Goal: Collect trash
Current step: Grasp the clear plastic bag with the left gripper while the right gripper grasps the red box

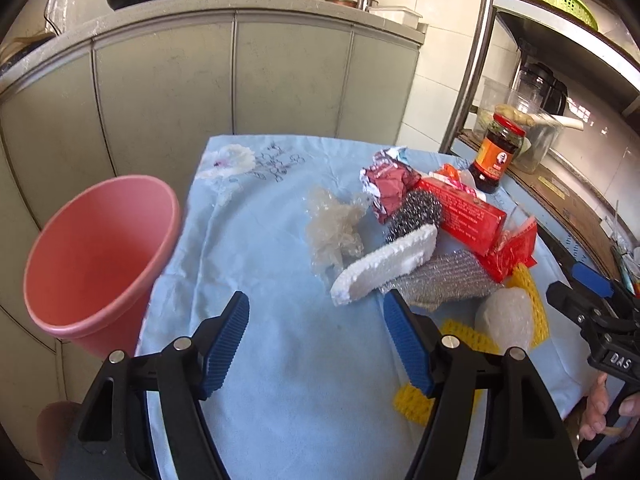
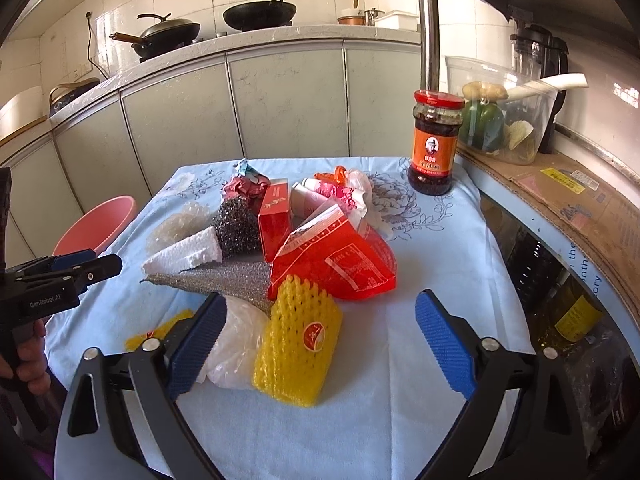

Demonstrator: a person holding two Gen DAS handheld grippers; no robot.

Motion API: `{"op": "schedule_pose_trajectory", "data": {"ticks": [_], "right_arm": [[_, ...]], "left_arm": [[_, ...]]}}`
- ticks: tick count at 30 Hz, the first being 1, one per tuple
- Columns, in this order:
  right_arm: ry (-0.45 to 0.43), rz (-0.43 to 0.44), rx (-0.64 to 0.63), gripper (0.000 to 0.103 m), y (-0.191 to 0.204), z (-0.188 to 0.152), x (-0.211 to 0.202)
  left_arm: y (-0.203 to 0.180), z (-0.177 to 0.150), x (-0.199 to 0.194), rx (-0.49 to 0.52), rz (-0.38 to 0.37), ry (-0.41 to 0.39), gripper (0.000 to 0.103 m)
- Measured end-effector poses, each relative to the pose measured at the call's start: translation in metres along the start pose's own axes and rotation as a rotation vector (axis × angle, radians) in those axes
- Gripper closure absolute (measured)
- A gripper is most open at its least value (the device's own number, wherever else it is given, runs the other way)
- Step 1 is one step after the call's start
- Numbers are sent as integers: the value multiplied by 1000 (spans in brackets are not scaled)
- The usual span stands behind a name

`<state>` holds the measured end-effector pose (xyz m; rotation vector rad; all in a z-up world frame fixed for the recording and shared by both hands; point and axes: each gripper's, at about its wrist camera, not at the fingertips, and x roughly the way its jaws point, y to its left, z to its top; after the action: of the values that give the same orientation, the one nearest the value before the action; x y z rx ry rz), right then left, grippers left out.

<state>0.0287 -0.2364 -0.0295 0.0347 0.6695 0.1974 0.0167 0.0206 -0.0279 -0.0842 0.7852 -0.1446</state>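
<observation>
while both grippers gape empty | sauce jar (image 2: 434, 148) behind trash pile (image 2: 304, 240) | pink bin (image 1: 100, 256) left

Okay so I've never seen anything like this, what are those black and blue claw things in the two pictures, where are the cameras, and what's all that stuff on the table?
No robot here: a person holds a two-finger gripper in each hand, and each carries a fisheye camera looking along its blue-padded fingers. One picture is from the left gripper, the other from the right gripper. Both are open and hold nothing.

On the blue tablecloth lies a pile of trash: a yellow foam fruit net, a red plastic bag, a red box, a steel scouring ball, a white foam piece, a silvery scrubbing cloth and crumpled clear plastic. A jar of chili sauce stands upright at the far right corner. A pink bin waits beside the table's left edge.
</observation>
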Motion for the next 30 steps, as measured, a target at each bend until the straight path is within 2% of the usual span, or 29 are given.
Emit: {"op": "schedule_pose_trajectory", "data": {"ticks": [3, 6, 11, 15, 20, 24, 27, 30], "right_arm": [[26, 29, 3, 23, -3, -2, 3], [39, 52, 11, 33, -5, -2, 4], [34, 77, 46, 34, -14, 2, 2], [36, 93, 78, 34, -21, 8, 4], [40, 107, 101, 34, -23, 19, 8], [32, 114, 119, 34, -26, 30, 12], [39, 136, 141, 34, -27, 40, 16], [30, 167, 113, 34, -15, 53, 18]], "left_arm": [[-3, 0, 5, 17, -52, 28, 43], [-10, 7, 10, 50, -46, 21, 52], [-5, 35, 26, 22, -33, 40, 54], [-6, 56, 47, 3, -17, 74, 48], [-4, 61, 75, -15, 10, 127, 48], [0, 59, 83, -38, -31, 143, 66], [2, 60, 81, -38, -41, 122, 73], [3, 60, 72, -35, -52, 93, 76]]}}
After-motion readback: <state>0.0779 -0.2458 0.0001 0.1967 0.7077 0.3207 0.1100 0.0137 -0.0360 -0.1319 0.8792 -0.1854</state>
